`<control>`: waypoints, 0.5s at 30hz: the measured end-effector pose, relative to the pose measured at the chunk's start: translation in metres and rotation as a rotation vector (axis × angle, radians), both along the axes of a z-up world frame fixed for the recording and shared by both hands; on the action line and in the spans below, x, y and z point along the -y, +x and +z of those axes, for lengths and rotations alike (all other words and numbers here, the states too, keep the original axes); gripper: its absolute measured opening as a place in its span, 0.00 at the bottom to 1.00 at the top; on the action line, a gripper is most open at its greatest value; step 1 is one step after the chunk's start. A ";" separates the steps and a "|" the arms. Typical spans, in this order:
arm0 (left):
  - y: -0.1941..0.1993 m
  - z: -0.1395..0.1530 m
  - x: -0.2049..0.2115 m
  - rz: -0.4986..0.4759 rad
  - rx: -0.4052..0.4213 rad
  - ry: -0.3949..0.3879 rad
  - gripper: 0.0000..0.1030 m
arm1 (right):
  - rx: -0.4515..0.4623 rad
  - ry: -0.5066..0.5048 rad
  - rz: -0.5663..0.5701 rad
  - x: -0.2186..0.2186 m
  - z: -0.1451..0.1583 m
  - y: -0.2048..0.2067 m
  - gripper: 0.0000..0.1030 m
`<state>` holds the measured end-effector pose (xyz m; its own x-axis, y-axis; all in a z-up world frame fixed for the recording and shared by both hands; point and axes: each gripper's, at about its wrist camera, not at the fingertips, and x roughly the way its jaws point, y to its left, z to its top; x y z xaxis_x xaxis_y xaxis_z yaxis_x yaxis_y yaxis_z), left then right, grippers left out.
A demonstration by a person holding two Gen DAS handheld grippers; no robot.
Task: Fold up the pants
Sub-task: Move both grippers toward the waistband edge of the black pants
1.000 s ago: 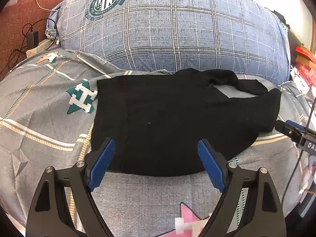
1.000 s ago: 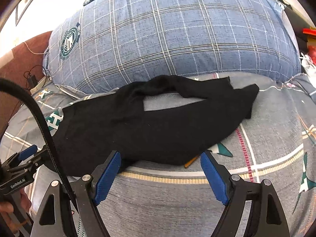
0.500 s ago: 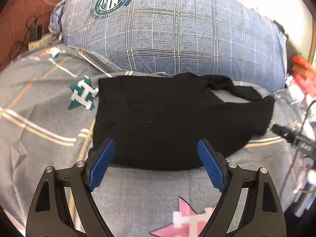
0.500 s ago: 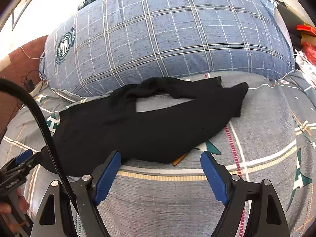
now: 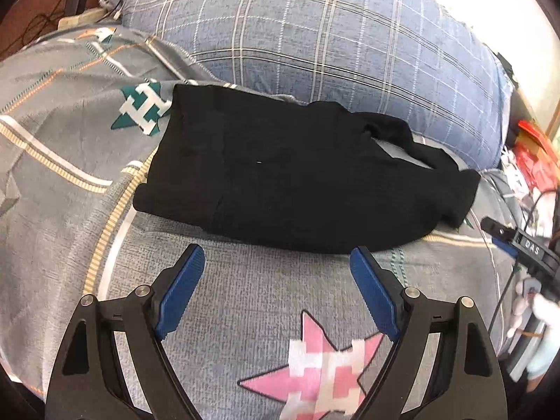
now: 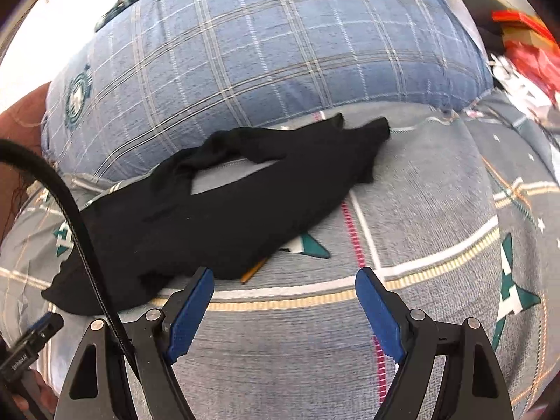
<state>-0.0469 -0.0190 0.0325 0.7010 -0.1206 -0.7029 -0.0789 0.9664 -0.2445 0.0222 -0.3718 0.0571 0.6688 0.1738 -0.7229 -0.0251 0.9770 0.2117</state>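
Black pants (image 5: 287,178) lie folded across a grey patterned bedspread, in front of a big blue checked pillow. In the right wrist view the pants (image 6: 224,210) stretch from lower left to the upper middle, with a loop of one leg lifted off the sheet. My left gripper (image 5: 278,266) is open, its blue pads just short of the pants' near edge, nothing between them. My right gripper (image 6: 285,288) is open too, over bare bedspread beside the pants' near edge; its tip (image 5: 504,236) shows at the right of the left wrist view.
The blue checked pillow (image 5: 315,42) blocks the far side. Red and white clutter (image 6: 528,52) lies at the right of the bed. A black cable (image 6: 70,217) crosses the right wrist view at left. Wires and a power strip (image 5: 77,14) sit at the far left.
Both grippers have drawn back from the pants, which now lie farther up in both views. The left view has rolled and the right one has shifted right. Both stay open.
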 end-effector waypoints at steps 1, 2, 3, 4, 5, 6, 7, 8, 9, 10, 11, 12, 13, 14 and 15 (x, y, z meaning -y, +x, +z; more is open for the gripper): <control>0.003 -0.002 -0.002 0.008 -0.001 -0.008 0.83 | -0.002 0.013 -0.007 0.003 -0.001 0.001 0.79; 0.006 -0.004 -0.003 0.019 -0.002 -0.013 0.83 | -0.003 0.025 -0.014 0.006 -0.003 0.003 0.79; 0.009 -0.006 -0.005 0.030 -0.006 -0.014 0.83 | -0.007 0.029 -0.020 0.008 -0.005 0.005 0.79; 0.013 -0.009 -0.005 0.038 -0.018 -0.020 0.83 | -0.017 0.033 -0.029 0.010 -0.008 0.008 0.79; 0.018 -0.011 -0.005 0.041 -0.029 -0.032 0.83 | -0.025 0.039 -0.033 0.011 -0.010 0.011 0.79; 0.022 -0.014 -0.006 0.045 -0.034 -0.047 0.83 | -0.027 0.049 -0.033 0.012 -0.012 0.015 0.79; 0.026 -0.014 -0.007 0.054 -0.022 -0.046 0.83 | -0.029 0.056 -0.037 0.014 -0.013 0.020 0.79; 0.030 -0.013 -0.006 0.058 -0.014 -0.045 0.83 | -0.034 0.061 -0.045 0.016 -0.014 0.025 0.79; 0.033 -0.013 -0.005 0.057 -0.017 -0.050 0.83 | -0.035 0.063 -0.048 0.017 -0.014 0.030 0.79; 0.041 -0.013 -0.004 0.053 -0.030 -0.064 0.83 | -0.036 0.063 -0.046 0.018 -0.013 0.035 0.79; 0.046 -0.013 -0.005 0.059 -0.031 -0.074 0.83 | -0.038 0.069 -0.042 0.019 -0.012 0.041 0.79; 0.050 -0.013 -0.005 0.065 -0.031 -0.087 0.83 | -0.042 0.076 -0.043 0.020 -0.013 0.045 0.79; 0.054 -0.013 -0.005 0.069 -0.032 -0.099 0.83 | -0.044 0.084 -0.050 0.023 -0.014 0.050 0.79; 0.060 -0.012 -0.005 0.073 -0.035 -0.113 0.83 | -0.035 0.094 -0.057 0.025 -0.014 0.055 0.79; 0.064 -0.012 -0.005 0.077 -0.037 -0.124 0.83 | -0.027 0.100 -0.062 0.027 -0.014 0.061 0.79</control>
<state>0.0176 -0.0138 0.0204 0.6853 -0.1552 -0.7115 -0.1625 0.9198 -0.3572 0.0829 -0.3983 0.0426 0.6609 0.2049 -0.7219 0.0420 0.9504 0.3082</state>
